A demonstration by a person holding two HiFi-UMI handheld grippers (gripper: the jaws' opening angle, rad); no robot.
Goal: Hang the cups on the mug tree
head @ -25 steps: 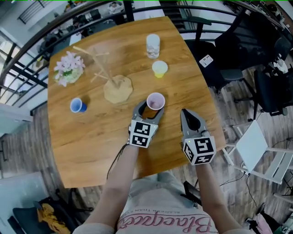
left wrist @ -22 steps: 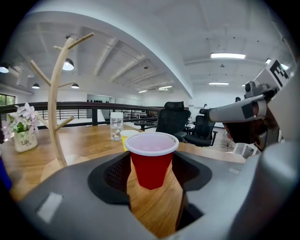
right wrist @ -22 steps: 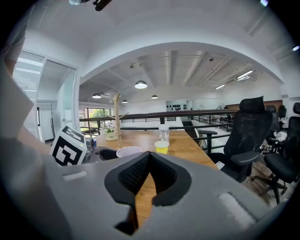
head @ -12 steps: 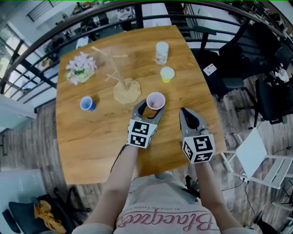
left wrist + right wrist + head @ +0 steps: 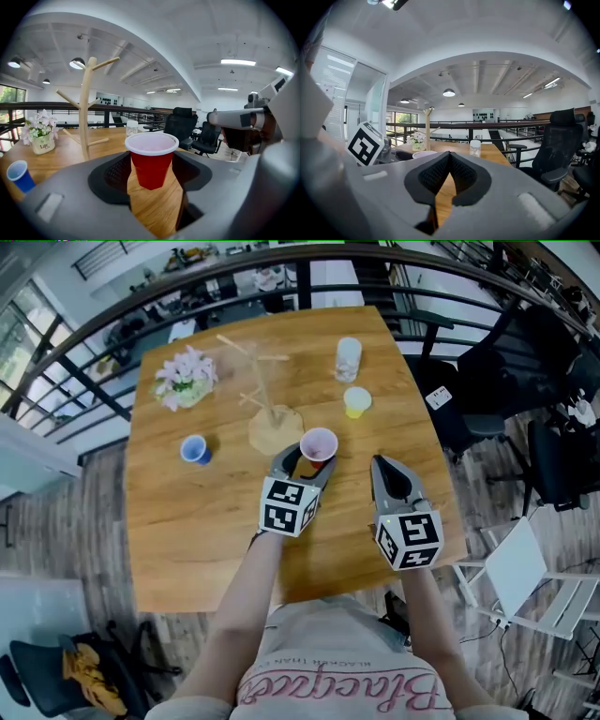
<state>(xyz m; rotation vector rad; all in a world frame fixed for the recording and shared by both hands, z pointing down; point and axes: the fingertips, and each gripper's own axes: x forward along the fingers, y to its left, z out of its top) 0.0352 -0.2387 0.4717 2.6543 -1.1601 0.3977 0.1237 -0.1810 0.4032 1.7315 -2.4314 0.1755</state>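
Wooden table (image 5: 187, 521), black railing (image 5: 511, 124), office chairs (image 5: 562, 140), plank floor (image 5: 56, 521), ceiling lamps (image 5: 449, 93).

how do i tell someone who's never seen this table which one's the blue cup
On the wooden table, find the bare mug tree near the middle and the pale flowers at the far left. The blue cup stands alone left of the tree's base, nearer than the flowers. Its neighbours are a red cup, a yellow cup and a clear cup; only it is blue.

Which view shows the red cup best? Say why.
Left gripper view: the red cup shows whole, side-on, held in the left tool. Head view gives only its mouth from above; right gripper view, a sliver of rim.
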